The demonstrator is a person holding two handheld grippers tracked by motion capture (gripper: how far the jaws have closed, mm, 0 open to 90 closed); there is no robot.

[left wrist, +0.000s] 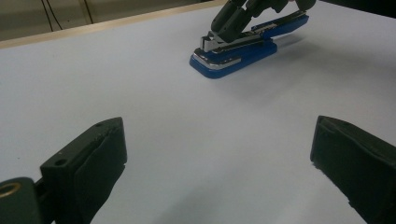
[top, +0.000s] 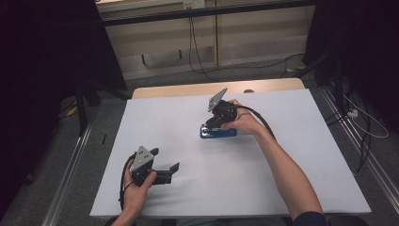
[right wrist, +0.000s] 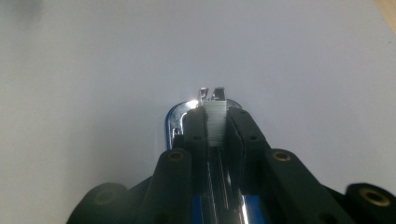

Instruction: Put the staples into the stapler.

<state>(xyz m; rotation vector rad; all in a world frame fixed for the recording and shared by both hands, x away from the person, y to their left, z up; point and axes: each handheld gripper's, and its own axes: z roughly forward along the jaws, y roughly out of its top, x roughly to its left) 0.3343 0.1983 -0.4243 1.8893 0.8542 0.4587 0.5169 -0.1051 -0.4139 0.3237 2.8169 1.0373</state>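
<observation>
Stapler [top: 217, 133] | lies flat | long axis left-right | head points left

A blue stapler [top: 217, 133] with chrome front lies mid-table, top arm raised.

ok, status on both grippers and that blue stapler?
Right gripper shut on the staple strip in the blue metal-trimmed stapler, mid-table. Left gripper open, idle, apart from it. White table between them bare, nothing in the way.
</observation>
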